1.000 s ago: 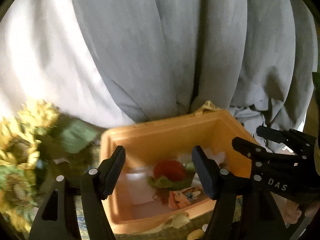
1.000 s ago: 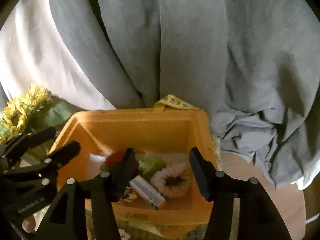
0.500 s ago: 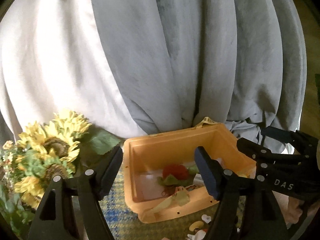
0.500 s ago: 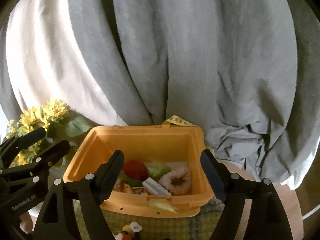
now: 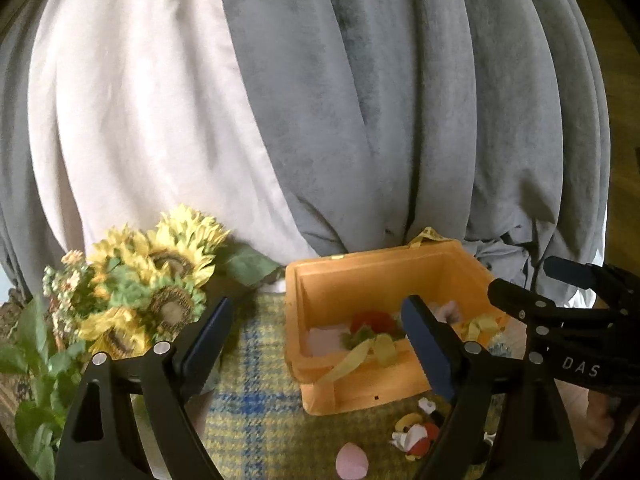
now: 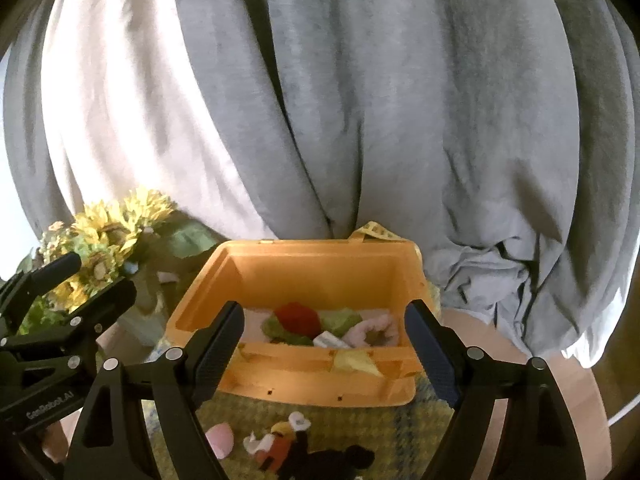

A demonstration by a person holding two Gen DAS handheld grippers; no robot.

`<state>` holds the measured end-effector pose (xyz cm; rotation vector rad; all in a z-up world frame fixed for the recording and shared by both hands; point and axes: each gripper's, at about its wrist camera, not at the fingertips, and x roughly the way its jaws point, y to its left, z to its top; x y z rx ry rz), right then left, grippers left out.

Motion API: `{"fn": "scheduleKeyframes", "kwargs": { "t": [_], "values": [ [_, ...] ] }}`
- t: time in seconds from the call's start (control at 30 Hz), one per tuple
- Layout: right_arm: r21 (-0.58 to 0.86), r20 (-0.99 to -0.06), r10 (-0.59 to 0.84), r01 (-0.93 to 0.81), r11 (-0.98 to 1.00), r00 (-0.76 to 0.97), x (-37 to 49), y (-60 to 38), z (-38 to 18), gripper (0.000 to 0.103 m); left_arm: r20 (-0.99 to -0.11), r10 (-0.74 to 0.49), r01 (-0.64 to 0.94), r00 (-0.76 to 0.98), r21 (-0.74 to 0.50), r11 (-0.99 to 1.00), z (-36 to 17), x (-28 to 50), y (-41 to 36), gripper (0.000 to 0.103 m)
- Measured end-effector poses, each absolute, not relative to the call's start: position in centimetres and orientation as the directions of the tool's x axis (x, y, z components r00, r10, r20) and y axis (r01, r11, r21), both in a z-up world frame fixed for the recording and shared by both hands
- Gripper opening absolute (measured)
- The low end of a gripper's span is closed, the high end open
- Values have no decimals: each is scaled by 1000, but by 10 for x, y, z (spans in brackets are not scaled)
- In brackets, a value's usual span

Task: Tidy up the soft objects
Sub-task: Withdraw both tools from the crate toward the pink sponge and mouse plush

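My left gripper (image 5: 316, 344) and right gripper (image 6: 324, 344) are opening wider, with nothing pinched in them. The orange bin (image 6: 320, 268) holds soft toys.

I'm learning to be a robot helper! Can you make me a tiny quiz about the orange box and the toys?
1. True or false: the orange box is empty.
2. Which lies on the checked cloth outside the box? A) pink egg-shaped toy B) red plush C) pink scrunchie
3. What stands left of the box?

Key: 1. False. 2. A. 3. Sunflowers.
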<state>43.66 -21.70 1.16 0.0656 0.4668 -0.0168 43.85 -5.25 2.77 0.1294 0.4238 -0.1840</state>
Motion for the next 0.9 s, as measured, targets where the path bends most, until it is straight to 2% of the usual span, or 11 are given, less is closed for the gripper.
{"fn": "scheduleKeyframes", "kwargs": {
  "t": [0.27, 0.9],
  "values": [
    [36, -462, 10, 7, 999, 887, 418, -207, -2, 83, -470, -146, 195, 870, 56, 979, 6, 418, -41, 86],
    [21, -614, 72, -75, 997, 786, 406, -185, -55, 83, -617, -129, 201, 776, 47, 979, -52, 400, -32, 86]
  ]
}}
